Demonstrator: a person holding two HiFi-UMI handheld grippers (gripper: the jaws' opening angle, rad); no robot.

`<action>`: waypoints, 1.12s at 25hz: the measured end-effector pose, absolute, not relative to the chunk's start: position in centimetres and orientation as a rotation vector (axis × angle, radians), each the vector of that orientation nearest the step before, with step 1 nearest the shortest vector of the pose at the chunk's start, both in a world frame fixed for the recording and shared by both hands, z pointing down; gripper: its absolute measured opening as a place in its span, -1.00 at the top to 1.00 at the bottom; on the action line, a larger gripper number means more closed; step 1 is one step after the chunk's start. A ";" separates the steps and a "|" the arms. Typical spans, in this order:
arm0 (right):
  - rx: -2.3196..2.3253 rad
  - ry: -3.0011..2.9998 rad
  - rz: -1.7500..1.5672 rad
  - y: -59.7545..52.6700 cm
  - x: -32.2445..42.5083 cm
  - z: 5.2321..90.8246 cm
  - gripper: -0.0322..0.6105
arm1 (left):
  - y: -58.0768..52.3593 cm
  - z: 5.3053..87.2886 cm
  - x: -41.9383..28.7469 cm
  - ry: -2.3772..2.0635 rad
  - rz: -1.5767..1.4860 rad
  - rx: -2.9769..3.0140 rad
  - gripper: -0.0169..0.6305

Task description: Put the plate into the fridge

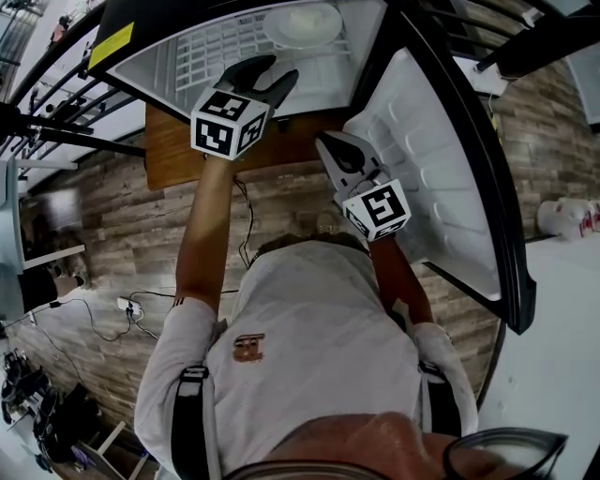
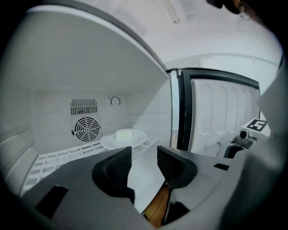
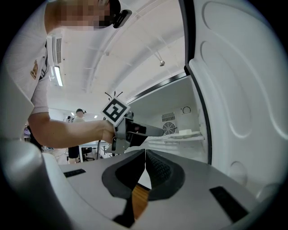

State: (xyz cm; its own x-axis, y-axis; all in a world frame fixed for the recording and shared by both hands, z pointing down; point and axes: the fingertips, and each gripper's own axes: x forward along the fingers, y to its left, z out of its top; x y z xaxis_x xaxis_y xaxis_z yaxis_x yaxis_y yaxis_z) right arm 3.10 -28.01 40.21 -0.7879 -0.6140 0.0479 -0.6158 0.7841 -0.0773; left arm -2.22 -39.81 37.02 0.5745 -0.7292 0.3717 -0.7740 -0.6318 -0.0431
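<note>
A white plate [image 1: 302, 23] with a pale block on it rests on the wire shelf [image 1: 211, 52] inside the open fridge; it also shows in the left gripper view as the plate [image 2: 124, 138] and far off in the right gripper view as the plate [image 3: 186, 132]. My left gripper [image 1: 270, 77] hovers at the fridge mouth, short of the plate, its jaws [image 2: 144, 155] apart with nothing between them. My right gripper [image 1: 328, 146] hangs beside the open door [image 1: 427, 178], jaws [image 3: 145, 155] closed together and empty. The left gripper [image 3: 150, 131] is visible from the right gripper view.
The fridge stands on a wooden cabinet [image 1: 173, 155] over a wood-plank floor. A round fan grille [image 2: 86, 129] sits in the fridge's back wall. Cables and a power strip [image 1: 129, 306] lie on the floor at left. White bags [image 1: 562, 217] sit at far right.
</note>
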 end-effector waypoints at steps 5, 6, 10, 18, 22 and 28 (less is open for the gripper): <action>1.015 -2.953 0.103 -28.7 2.8 39.5 0.79 | -37.1 35.5 -4.0 -1.334 0.173 2.758 0.63; 1.017 -2.954 0.098 -28.8 2.7 39.3 0.80 | -36.5 35.3 -4.3 -1.334 0.115 2.765 0.67; 1.010 -2.971 0.057 -29.5 1.8 38.3 0.80 | -34.0 34.7 -5.1 -1.309 -0.070 2.801 0.79; 0.920 -3.053 -0.069 -29.3 -0.8 34.9 0.80 | -30.2 32.5 -5.9 -1.287 -0.145 2.895 0.88; 0.856 -3.104 -0.107 -28.6 -1.9 33.7 0.80 | -28.7 31.9 -5.7 -1.245 -0.182 2.938 0.89; 0.811 -3.134 -0.136 -28.4 -3.5 33.5 0.80 | -28.3 32.7 -6.8 -1.260 -0.168 2.920 0.89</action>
